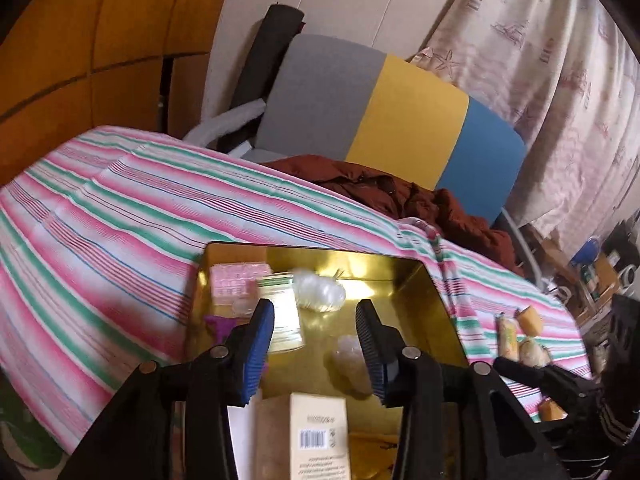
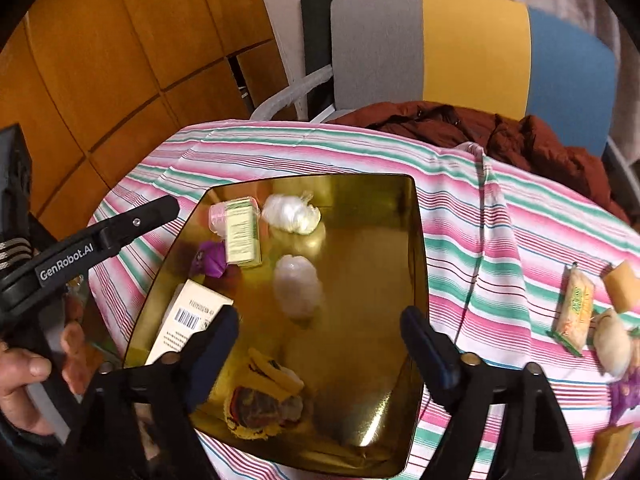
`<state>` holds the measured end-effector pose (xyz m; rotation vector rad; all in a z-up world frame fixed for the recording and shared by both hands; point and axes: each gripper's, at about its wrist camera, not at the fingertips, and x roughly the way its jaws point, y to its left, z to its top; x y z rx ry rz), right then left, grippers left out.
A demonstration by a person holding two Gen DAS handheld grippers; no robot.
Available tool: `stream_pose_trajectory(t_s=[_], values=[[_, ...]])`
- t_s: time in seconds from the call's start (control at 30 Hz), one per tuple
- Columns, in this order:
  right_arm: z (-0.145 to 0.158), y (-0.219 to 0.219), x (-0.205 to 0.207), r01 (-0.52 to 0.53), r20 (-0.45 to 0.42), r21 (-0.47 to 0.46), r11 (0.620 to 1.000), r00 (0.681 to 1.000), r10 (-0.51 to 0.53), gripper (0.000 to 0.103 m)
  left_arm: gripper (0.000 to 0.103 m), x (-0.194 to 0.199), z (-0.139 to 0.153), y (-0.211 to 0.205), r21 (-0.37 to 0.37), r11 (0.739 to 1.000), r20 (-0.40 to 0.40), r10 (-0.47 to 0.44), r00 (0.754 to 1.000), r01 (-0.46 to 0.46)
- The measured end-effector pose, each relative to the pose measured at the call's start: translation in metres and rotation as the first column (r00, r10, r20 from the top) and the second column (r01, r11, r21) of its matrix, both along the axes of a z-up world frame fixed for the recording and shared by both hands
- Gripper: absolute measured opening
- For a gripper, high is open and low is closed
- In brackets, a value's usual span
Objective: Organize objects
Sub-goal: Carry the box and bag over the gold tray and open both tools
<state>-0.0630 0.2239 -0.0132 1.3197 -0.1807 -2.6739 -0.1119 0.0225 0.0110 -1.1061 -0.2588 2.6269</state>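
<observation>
A shiny gold tray (image 2: 372, 248) (image 1: 404, 300) lies on the striped cloth. It holds a cream box with a barcode (image 2: 188, 320) (image 1: 318, 436), a green-labelled box (image 2: 240, 232) (image 1: 282, 320), a pink packet (image 1: 236, 282), a purple piece (image 2: 212, 258), two clear plastic wads (image 2: 298, 284) (image 2: 290, 212) and a yellow knitted item (image 2: 264, 396). My left gripper (image 1: 316, 354) hovers open over the tray with nothing between its fingers. My right gripper (image 2: 320, 350) is open and empty above the tray's near half. The left gripper's arm (image 2: 80, 252) shows at the left.
Right of the tray lie a snack packet (image 2: 574, 308), tan blocks (image 2: 622, 286), a cream ball (image 2: 612, 346) and a purple wrapper (image 2: 626, 392). A rust-coloured jacket (image 2: 480, 128) lies on a grey, yellow and blue chair (image 2: 472, 44) behind the table. A hand (image 2: 24, 376) grips at lower left.
</observation>
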Motion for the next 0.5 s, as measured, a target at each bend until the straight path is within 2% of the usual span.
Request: stream_pose_trajectory(t_s=[0.13,0.37,0.5], values=[[0.002,-0.004,0.008,0.01,-0.023,0.017,1.0,1.0,-0.009,0.103,0.043,0.016,0.002,0.001,-0.036,0.999,-0.018,0.008,1.0,-0.009],[0.008,-0.006,0.025,0.06,-0.079,0.082,0.995,0.995,-0.053,0.103,0.043,0.045,0.004,0.005,-0.109,0.994,-0.06,0.002,0.998,-0.008],[0.014,0.006,0.033,0.106,-0.111,0.079,0.991,0.989,-0.097,0.103,0.043,0.056,0.008,0.01,-0.145,0.989,-0.098,-0.014,0.995,0.0]])
